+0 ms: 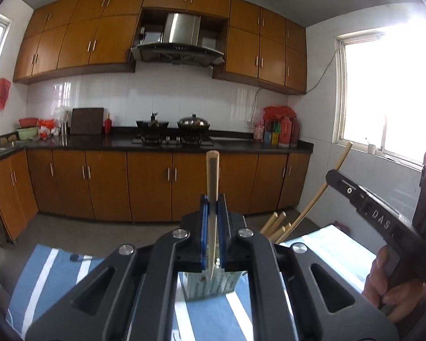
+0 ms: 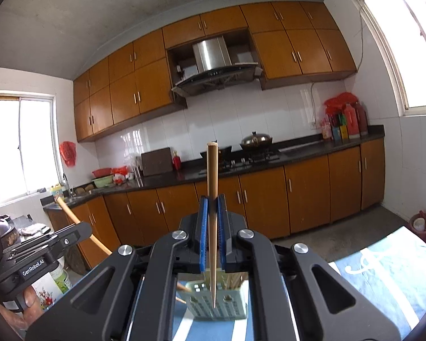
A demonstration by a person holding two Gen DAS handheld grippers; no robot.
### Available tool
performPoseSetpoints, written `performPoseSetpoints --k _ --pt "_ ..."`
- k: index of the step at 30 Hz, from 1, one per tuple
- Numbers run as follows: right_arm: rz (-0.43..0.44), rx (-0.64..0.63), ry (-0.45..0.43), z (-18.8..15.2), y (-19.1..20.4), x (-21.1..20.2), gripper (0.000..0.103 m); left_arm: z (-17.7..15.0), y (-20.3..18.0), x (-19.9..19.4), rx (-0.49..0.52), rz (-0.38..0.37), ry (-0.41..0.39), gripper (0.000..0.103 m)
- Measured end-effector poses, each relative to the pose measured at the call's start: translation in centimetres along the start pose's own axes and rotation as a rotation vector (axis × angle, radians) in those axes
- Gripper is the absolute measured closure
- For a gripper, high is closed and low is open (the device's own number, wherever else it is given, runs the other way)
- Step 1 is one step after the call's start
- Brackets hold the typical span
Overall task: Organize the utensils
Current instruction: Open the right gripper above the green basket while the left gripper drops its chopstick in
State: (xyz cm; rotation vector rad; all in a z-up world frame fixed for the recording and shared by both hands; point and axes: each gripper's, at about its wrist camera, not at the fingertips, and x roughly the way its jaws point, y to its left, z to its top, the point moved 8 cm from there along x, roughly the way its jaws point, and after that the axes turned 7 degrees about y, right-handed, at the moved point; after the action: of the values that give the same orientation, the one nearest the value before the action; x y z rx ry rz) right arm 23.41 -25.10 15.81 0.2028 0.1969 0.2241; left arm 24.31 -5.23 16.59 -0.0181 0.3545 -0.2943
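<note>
Each gripper pinches one wooden chopstick upright between its blue pads. Left gripper (image 1: 213,199) holds its chopstick (image 1: 212,170) rising toward twelve o'clock; the perforated chopstick holder (image 1: 210,287) sits at six o'clock. Right gripper (image 2: 212,199) likewise clamps its chopstick (image 2: 212,176).

your right claw (image 2: 212,227) is clamped on a single chopstick (image 2: 212,176), blue pads pressing both sides, blunt end up and thin tip hanging over the grey perforated holder (image 2: 215,304) that stands on the blue striped cloth (image 2: 383,272). more chopsticks (image 2: 235,280) stand in that holder. your left claw (image 2: 71,234), at the left edge, grips another chopstick (image 2: 68,211).
</note>
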Motion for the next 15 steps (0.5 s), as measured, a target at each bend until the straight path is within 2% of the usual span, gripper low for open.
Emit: performPoseSetpoints --k 4,8,15 --pt "-0.013 -0.002 -0.024 0.8 0.2 1.6 0.096 2.0 -0.1 1.0 -0.012 0.027 -0.048 0.096" --pt "-0.025 0.009 -0.028 0.3 0.2 3.4 0.096 2.8 0.7 3.1 -0.05 0.048 -0.06 0.096" --pt "-0.053 -0.015 0.029 -2.6 -0.2 6.7 0.096 0.7 2.1 7.8 -0.081 0.049 0.004 0.096"
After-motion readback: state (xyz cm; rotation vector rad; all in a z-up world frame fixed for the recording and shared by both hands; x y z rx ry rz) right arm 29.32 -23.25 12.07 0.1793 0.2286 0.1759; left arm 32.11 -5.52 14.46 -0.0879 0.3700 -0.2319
